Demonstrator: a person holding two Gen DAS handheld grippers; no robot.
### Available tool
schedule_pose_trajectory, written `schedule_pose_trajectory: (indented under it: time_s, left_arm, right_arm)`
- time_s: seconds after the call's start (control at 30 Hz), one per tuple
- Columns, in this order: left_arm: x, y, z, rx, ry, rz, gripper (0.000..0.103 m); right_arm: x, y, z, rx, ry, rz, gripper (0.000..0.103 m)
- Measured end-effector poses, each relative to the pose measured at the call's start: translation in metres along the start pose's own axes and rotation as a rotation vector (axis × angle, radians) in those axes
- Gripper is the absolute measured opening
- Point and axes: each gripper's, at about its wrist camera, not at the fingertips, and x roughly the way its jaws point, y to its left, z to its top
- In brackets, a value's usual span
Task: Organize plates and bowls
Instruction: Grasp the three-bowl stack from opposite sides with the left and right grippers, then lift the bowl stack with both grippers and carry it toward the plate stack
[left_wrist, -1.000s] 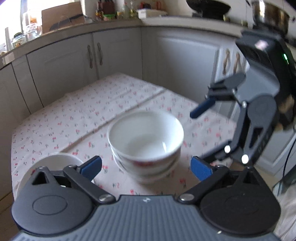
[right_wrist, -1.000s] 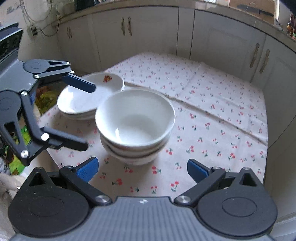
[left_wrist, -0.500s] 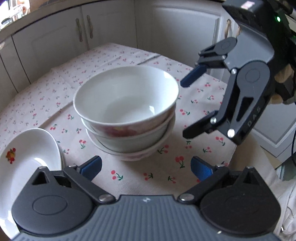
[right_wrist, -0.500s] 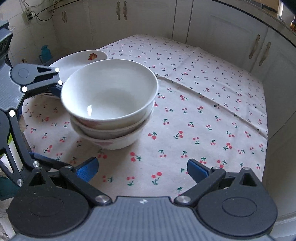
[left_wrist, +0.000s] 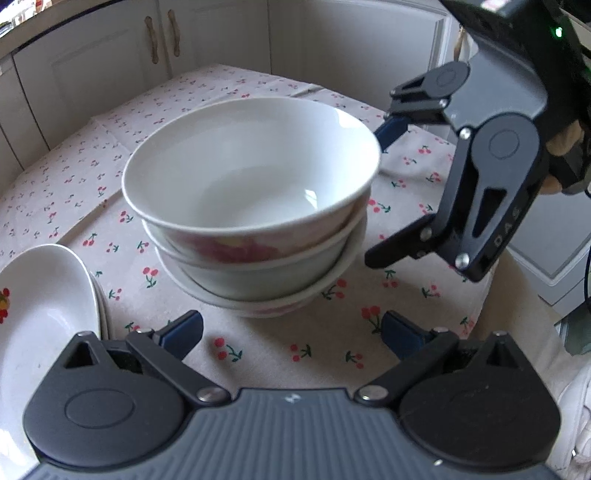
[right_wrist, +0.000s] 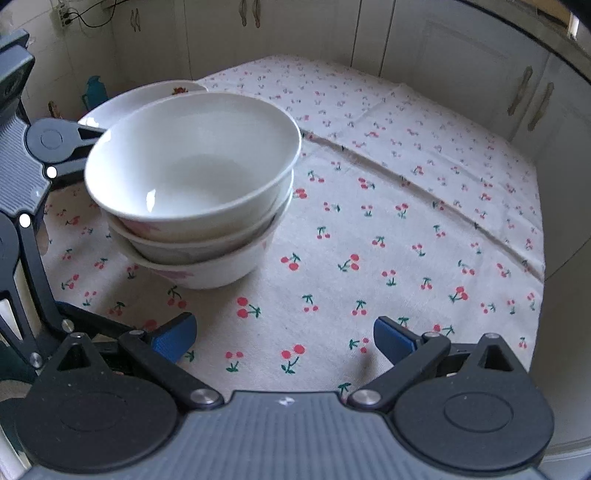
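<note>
A stack of three white bowls (left_wrist: 251, 192) stands on the cherry-print tablecloth (left_wrist: 325, 332); it also shows in the right wrist view (right_wrist: 195, 177). A stack of white plates (left_wrist: 40, 314) lies left of the bowls, and behind them in the right wrist view (right_wrist: 122, 103). My left gripper (left_wrist: 291, 332) is open and empty, just short of the bowl stack. My right gripper (right_wrist: 284, 338) is open and empty, near the table edge; in the left wrist view it (left_wrist: 384, 192) hangs open at the right side of the bowls.
Grey-white kitchen cabinets (right_wrist: 443, 48) surround the table on the far sides. The cloth's right half (right_wrist: 406, 221) carries only its print. A teal flask (right_wrist: 94, 90) stands on the floor behind the plates.
Both grippers have come closer to the bowl stack and lower, so it looks larger. The plates have come into the left wrist view at the left. Both grippers stay open.
</note>
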Motion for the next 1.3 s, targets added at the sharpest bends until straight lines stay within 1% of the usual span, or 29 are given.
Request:
schedule_pose_trajectory:
  time_s: [0.07,0.23,0.4,0.5,0.8,0.9,1.0,1.13,1.3]
  left_arm:
    - [0.001,0.001,0.000,0.004,-0.007,-0.002,0.102]
    - [0.005,0.007,0.003,0.003,0.008,-0.017,0.103]
    - [0.007,0.010,0.006,0.005,0.040,-0.038,0.103]
    - [0.009,0.012,0.008,0.018,0.048,-0.042,0.103]
    - [0.005,0.009,0.008,0.071,0.037,-0.072,0.102]
    - [0.002,0.011,0.008,0.075,0.036,-0.074,0.102]
    - [0.000,0.014,0.009,0.085,0.044,-0.076,0.102]
    - [-0.005,0.016,0.011,0.128,0.042,-0.062,0.102]
    - [-0.008,0.022,0.013,0.145,0.032,-0.071,0.102]
  right_arm:
    - [0.005,-0.002,-0.001,0.001,0.011,0.005,0.103]
    - [0.007,-0.002,0.000,-0.018,-0.005,0.021,0.103]
    - [0.007,-0.005,-0.005,-0.053,-0.045,0.044,0.103]
    - [0.007,-0.005,-0.006,-0.050,-0.062,0.041,0.103]
    - [0.006,-0.004,-0.001,-0.055,-0.035,0.046,0.103]
    - [0.004,-0.002,0.002,-0.089,-0.036,0.072,0.103]
    - [-0.002,0.001,0.006,-0.132,-0.062,0.095,0.103]
    - [-0.007,0.004,0.014,-0.182,-0.082,0.114,0.103]
    - [-0.004,0.006,0.023,-0.235,-0.070,0.126,0.103]
